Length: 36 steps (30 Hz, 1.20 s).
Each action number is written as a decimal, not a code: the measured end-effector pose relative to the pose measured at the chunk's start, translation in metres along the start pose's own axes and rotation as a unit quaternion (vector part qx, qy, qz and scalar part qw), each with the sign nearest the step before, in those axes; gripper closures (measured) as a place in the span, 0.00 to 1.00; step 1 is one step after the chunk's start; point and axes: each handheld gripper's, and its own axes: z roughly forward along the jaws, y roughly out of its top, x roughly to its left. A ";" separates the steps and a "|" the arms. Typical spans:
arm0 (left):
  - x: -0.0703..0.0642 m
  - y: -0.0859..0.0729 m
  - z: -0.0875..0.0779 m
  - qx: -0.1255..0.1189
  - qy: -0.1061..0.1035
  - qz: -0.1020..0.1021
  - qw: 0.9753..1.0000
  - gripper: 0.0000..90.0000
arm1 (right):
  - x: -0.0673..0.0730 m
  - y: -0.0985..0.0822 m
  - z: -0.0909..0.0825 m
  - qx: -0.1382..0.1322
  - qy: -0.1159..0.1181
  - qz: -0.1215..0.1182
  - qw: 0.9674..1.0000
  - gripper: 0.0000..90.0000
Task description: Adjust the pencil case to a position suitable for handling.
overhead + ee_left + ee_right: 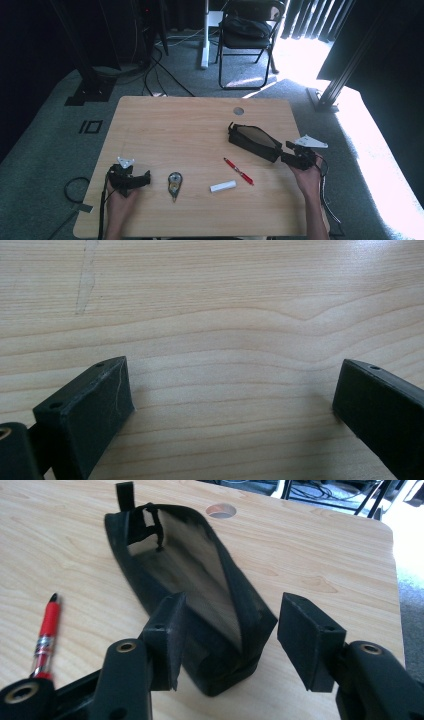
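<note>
The black pencil pouch (254, 141) lies open on the right half of the wooden table (175, 120), slanting from its far end toward the person's right hand, its mouth gaping so the pale lining shows. The right gripper (227, 640) sits at the pouch's near end with its jaws part-way open, one on either side of that end; I can't tell for sure whether the pads are pressing the fabric, but there looks to be a gap on the right side. The pouch looks like soft, floppy cloth, light and empty, so I'd judge it will sag and fold if lifted from one end, and the mouth may collapse shut. The stiffest places to take it seem to be the seamed near corner between the jaws or the zipper edge along the opening. To its left lie a red pen (238, 171), a white eraser (222, 186) and a correction tape dispenser (174, 183), all apart from the pouch. The left gripper (131, 178) rests near the left edge of the table, its jaws spread wide over bare wood with nothing between them.
</note>
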 end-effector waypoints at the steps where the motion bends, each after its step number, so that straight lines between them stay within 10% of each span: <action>1: 0.000 0.000 0.000 0.000 0.000 0.000 1.000 0.03 | -0.002 0.001 0.002 0.002 -0.002 0.001 1.000 0.50; 14: 0.000 0.000 0.000 0.000 0.000 0.001 1.000 0.03 | -0.017 0.006 0.033 0.040 0.016 0.010 0.999 0.51; 36: 0.000 0.000 0.000 0.000 0.000 0.001 1.000 0.03 | 0.022 0.003 0.052 0.045 0.080 -0.039 0.995 0.72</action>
